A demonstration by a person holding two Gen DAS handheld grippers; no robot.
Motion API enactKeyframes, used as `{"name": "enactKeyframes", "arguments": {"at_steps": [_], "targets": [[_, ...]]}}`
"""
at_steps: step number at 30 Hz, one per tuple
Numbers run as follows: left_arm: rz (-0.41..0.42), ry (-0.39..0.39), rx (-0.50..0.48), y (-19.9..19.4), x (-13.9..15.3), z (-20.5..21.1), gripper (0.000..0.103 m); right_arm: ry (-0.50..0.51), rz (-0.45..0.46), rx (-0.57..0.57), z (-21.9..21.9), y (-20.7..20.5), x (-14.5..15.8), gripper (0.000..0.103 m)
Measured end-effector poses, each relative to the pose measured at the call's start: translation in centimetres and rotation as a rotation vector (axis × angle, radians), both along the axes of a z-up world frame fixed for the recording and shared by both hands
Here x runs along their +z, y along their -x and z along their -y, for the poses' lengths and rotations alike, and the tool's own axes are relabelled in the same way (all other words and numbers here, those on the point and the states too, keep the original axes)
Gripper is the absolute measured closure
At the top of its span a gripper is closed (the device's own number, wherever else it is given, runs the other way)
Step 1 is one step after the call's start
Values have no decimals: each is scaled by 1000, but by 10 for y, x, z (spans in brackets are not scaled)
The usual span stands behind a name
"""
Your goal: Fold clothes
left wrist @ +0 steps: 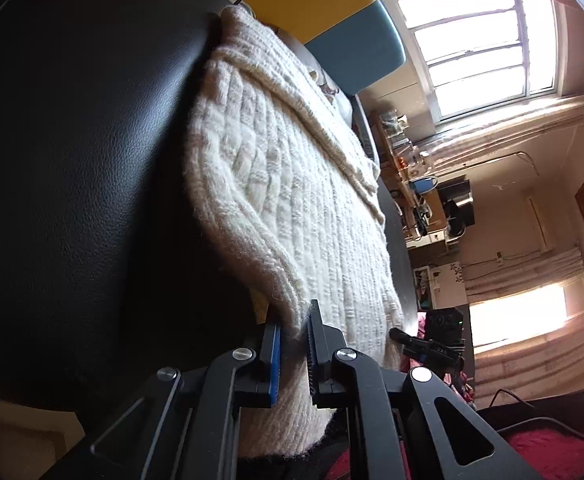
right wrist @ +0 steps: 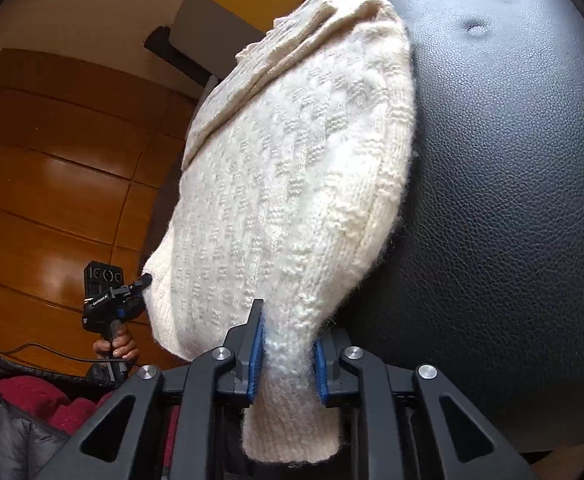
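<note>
A cream knitted sweater [left wrist: 276, 184] lies spread on a black leather seat [left wrist: 84, 160]. In the left wrist view my left gripper [left wrist: 293, 334] is shut on the sweater's near edge, with the knit pinched between its blue pads. My right gripper [right wrist: 288, 344] is shut on a bunched corner of the same sweater [right wrist: 292, 184], and a flap of fabric hangs below the pads. Each view shows the other gripper at the far corner of the hem: the right gripper [left wrist: 401, 336] and the left gripper [right wrist: 144, 282], the latter held by a hand [right wrist: 118, 344].
A red cloth [right wrist: 32, 396] and a dark padded jacket [right wrist: 0, 432] lie below the seat, with a black cable [right wrist: 32, 348] across the wooden floor [right wrist: 52, 168]. Yellow and teal panels [left wrist: 355, 48] stand behind the seat. A cluttered shelf [left wrist: 411, 168] and bright windows [left wrist: 479, 48] fill the right.
</note>
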State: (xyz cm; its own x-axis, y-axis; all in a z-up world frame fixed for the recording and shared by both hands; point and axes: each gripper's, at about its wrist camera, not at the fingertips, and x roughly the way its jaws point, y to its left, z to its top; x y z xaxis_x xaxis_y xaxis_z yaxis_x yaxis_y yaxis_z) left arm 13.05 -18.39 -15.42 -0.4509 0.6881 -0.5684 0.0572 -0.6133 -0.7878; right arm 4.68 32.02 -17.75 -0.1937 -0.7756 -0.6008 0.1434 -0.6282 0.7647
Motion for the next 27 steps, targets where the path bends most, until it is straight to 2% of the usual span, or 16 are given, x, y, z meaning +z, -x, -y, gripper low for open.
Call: {"name": "enactKeyframes", "arguments": {"at_steps": [4,6,7,10,12,16,20,27], "targets": [[34,-13,3,-1,-9,-2,92,-6,43,-28,0,2,-3,79],[40,-20,4,0,-10,-3,92,-13,74,-31,-1,4,-6,94],[41,-21,3,0,-10,-3,92,-22,86,-46,-2,2,-5,93],[36,-21,-2,1,-7,-5,92,-158,34,-17,14,-1,13,93],[22,-41,-4,4,-1,-2,92,-135,5,-16,20,3,26,93],[-62,-116,5,17,23,3,92,-38,-68,-37,24,27,56,93],[-175,-186,26,42,55,10,92,9,-131,-67,23,58,78,93],[-320,-277,83,132,97,25,92,71,-201,-142,27,147,104,93]]}}
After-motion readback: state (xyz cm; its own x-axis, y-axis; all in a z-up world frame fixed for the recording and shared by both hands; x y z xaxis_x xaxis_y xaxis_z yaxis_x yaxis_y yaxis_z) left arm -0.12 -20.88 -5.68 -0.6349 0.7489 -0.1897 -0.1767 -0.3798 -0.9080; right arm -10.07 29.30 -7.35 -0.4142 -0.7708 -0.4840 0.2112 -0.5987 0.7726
